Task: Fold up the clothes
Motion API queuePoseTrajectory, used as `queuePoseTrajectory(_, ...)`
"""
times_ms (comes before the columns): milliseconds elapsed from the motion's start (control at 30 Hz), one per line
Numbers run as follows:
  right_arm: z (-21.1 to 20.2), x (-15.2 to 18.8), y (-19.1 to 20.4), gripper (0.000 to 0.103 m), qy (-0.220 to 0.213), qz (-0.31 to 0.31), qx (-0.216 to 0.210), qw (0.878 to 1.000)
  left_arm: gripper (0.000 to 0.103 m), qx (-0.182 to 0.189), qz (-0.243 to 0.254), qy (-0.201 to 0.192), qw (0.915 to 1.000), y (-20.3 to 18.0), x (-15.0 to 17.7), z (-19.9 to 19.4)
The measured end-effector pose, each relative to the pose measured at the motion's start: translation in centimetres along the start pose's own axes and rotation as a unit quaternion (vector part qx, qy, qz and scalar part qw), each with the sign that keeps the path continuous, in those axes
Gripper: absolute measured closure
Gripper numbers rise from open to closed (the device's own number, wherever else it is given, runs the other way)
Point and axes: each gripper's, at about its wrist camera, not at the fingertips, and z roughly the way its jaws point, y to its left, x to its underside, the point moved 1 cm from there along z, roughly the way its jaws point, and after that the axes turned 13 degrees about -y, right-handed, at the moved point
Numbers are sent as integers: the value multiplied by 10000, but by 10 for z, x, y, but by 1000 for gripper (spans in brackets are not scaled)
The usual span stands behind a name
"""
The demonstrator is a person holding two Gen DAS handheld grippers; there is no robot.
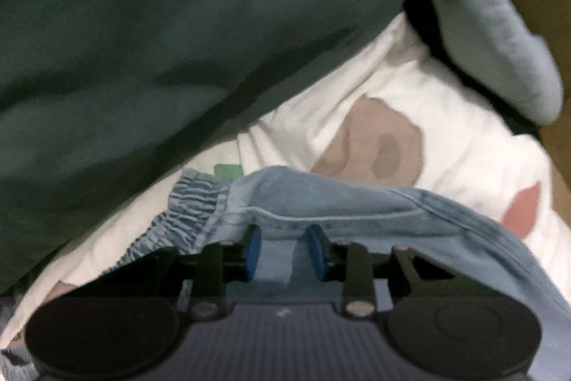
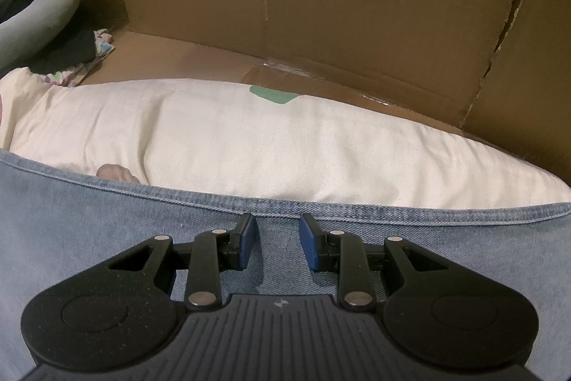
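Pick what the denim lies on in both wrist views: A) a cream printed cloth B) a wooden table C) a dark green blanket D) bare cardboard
A: the denim lies over the cream cloth with printed shapes; the cardboard stands behind it.

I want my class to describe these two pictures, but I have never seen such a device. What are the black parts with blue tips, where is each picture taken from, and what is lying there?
No robot: a person carries a hand-held two-finger clamp in each hand, and a camera on each looks along its fingers. One picture shows the left gripper, the other the right gripper. The blue tips are their pads.

Blue denim trousers lie on a white printed cloth, inside cardboard walls. A dark green garment lies beside them.

The left gripper has denim bunched between its pads near the elastic waistband, pads apart. The right one rests at the hem, holding nothing.
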Motion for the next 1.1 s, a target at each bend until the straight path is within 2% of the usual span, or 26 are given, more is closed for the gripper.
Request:
queuePoseTrajectory(167,2,-3,2,69,117,-65,-3,9999,87,-3,-345,186,9992,14,2,29)
queuePoseTrajectory(333,2,-4,3,69,143,-124,-3,9998,89,18,-132,230,9996,13,0,34)
queuePoseTrajectory(400,3,-6,2,69,209,-88,6,9997,89,71,-25,303,9995,13,-6,28)
queuePoseTrajectory(500,-4,-10,9,68,205,-179,38,9996,83,316,170,221,9991,16,-13,5)
queuePoseTrajectory(633,-26,-4,23,68,-149,-427,-294,9985,79,496,414,169,9978,22,-12,-21)
queuePoseTrajectory(700,-30,1,31,68,-93,-340,-457,9983,79,570,532,173,9968,23,-11,-32)
queuePoseTrajectory(800,-27,9,45,68,6,-280,-606,9978,82,503,721,352,9955,19,-3,-27)
queuePoseTrajectory(933,-19,13,64,69,55,-414,-658,9970,100,273,856,515,9946,24,0,1)
queuePoseTrajectory(1100,-4,6,73,67,91,-368,-529,9979,100,128,1152,630,9913,18,5,27)
